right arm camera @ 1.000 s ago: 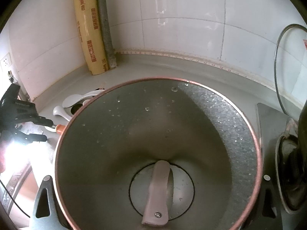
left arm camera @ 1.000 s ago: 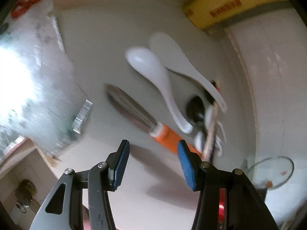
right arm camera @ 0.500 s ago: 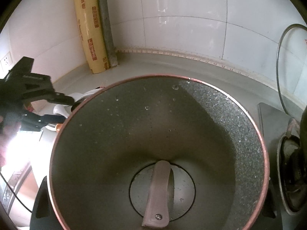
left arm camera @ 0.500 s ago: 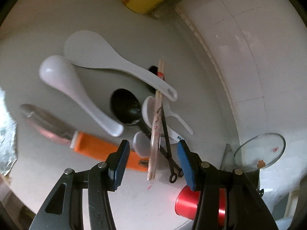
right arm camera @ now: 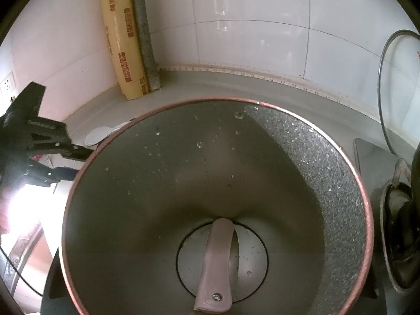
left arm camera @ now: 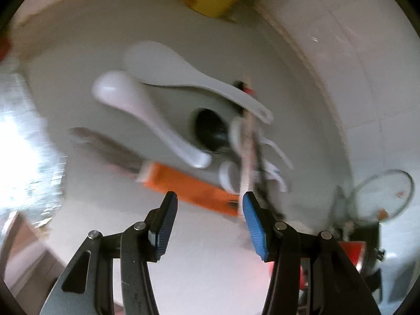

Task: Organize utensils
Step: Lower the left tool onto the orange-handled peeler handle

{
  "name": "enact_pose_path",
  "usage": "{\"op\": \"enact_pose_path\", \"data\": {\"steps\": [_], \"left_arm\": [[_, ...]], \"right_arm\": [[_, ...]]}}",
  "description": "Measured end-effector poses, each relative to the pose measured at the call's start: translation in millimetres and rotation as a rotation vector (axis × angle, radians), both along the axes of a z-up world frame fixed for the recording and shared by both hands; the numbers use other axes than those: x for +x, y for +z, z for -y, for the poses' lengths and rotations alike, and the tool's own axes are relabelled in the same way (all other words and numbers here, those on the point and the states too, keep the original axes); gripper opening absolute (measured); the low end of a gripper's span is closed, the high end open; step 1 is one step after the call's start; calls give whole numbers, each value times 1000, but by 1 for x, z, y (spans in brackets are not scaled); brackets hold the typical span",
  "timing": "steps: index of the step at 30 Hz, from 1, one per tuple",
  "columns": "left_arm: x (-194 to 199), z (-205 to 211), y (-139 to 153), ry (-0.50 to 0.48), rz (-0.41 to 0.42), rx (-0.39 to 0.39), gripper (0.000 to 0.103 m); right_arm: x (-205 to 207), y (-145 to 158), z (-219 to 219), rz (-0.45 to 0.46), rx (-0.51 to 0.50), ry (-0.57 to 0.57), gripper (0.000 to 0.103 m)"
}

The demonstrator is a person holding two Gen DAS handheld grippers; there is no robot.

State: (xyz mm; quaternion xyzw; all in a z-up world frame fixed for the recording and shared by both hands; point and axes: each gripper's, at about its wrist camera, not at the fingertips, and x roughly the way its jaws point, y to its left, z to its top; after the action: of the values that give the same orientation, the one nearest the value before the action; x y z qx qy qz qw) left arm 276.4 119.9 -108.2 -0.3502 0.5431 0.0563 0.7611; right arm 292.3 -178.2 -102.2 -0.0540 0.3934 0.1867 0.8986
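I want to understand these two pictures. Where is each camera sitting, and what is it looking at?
Left wrist: sits on the left tool, looking down at spoons and an orange-handled knife on the counter; its open blue fingers show.
Right wrist: sits on the right tool, hidden behind a big pot; the left tool shows.
Both show the yellow roll and glass lid.

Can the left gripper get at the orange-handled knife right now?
Probably yes: the left gripper has its jaws apart and empty, just over the orange-handled knife, whose handle lies bare on the counter.
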Motion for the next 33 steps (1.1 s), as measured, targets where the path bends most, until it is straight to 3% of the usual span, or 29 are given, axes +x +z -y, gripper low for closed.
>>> {"op": "enact_pose_path", "data": {"steps": [2, 5, 11, 19, 23, 33], "left_arm": [[-8, -13, -4, 88, -41, 25, 52], [-11, -27, -19, 187, -108, 4, 51], [-1, -17, -13, 231, -149, 119, 52], [27, 30, -12, 160, -213, 347, 54], [38, 51, -14, 72, -209, 412, 55], [4, 45, -13, -37, -179, 378, 55]], "right_arm": [[0, 0, 0, 0, 2, -1, 97], [0, 0, 1, 1, 8, -1, 97], [-1, 0, 1, -1, 20, 15, 97], [-5, 1, -2, -1, 39, 33, 97], [-6, 1, -1, -9, 43, 36, 97], [-5, 0, 1, -12, 41, 37, 97]]}}
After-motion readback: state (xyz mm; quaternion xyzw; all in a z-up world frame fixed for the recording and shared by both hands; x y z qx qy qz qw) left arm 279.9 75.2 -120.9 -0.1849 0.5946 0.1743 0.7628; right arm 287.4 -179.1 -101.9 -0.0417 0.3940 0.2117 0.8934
